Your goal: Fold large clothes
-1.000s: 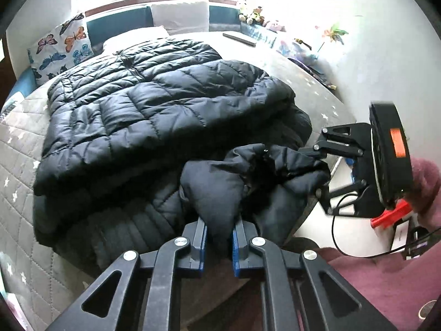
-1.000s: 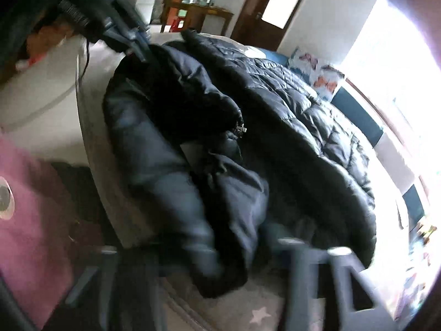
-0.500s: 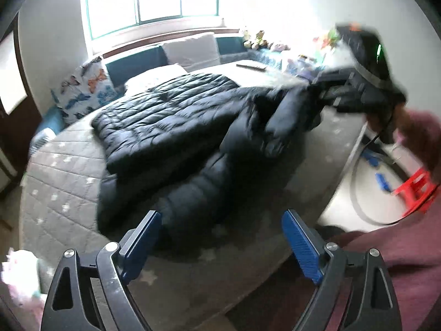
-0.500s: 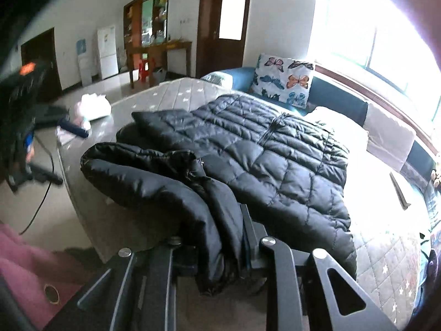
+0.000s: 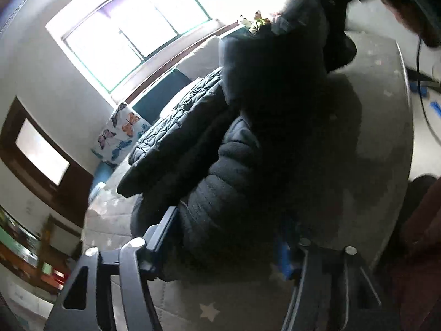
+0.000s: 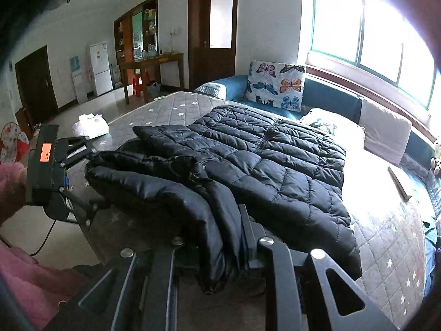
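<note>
The big black quilted puffer jacket [image 6: 275, 160] lies spread across the grey star-printed quilted bed cover [image 6: 391, 248], its zip running up the middle toward the far pillows. The near-left part of it is bunched into a thick dark roll that lifts off the bed toward both grippers.

The right gripper [image 6: 220, 237] sits low and near, its jaws drawn narrow and clamped on a hanging fold of the jacket; the fabric droops down between the 2 black fingers and spills below them.

The left gripper [image 5: 228, 237] comes in from the near-left edge of the bed, tilted hard over. Its jaws have just been closing from a wide spread, and now a fat padded lump of the jacket sits between them, the blue pad [image 5: 284, 256] on the right finger tight against the fabric and the other finger pressed in on the left side. From the right wrist view that same gripper shows at the left, an orange patch on its body, held by a hand in a fuzzy pink sleeve [image 6: 11, 182].

Beyond the jacket, a white butterfly-print cushion [image 6: 275, 85] leans against the blue padded headboard [image 6: 330, 96] under the bright window [image 6: 369, 27]. A white plastic bag [image 6: 91, 124] rests at the far-left edge of the bed.
</note>
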`<state>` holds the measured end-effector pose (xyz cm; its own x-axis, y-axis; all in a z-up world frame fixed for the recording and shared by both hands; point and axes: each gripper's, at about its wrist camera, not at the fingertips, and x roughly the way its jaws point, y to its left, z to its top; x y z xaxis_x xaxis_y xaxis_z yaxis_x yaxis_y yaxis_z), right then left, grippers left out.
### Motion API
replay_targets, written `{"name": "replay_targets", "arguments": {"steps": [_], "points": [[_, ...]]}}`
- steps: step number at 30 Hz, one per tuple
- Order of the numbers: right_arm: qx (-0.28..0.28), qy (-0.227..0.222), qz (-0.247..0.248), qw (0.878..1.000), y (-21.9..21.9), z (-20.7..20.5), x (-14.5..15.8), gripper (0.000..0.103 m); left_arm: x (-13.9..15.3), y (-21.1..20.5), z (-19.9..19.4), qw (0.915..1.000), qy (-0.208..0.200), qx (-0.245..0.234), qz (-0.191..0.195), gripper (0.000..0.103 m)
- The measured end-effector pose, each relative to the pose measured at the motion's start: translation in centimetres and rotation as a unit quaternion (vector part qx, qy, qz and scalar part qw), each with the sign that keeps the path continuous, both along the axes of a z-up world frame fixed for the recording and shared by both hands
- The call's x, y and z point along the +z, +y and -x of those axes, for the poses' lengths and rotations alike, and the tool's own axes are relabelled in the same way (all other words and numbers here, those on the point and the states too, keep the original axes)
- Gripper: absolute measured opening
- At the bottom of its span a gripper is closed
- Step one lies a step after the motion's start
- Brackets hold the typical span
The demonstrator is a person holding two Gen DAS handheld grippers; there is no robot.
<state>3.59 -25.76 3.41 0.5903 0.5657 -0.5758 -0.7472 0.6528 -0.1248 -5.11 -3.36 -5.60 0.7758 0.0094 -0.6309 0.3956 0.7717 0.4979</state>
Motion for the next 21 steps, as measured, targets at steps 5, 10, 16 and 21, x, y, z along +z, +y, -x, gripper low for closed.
{"name": "replay_targets", "arguments": {"steps": [5,10,16,21], "points": [[0.003,-0.013,-0.010,1.000,-0.5,1.9,0.3,0.019,1.2,0.6,2.1,0.9995,-0.020,-0.004,0.026,0.039],[0.017,-0.020,-0.012,1.000,-1.4,4.6,0.9,0.018,2.2,0.8,5.8,0.9986,-0.021,-0.016,0.045,0.038],[0.038,-0.015,0.002,0.999,-2.6,8.1,1.7,0.018,4.1,1.4,11.3,0.9948,0.000,-0.020,0.100,0.038],[0.031,-0.023,-0.007,0.999,-2.2,6.9,2.9,0.018,5.7,2.1,10.9,0.9911,-0.016,-0.002,0.132,0.038]]}}
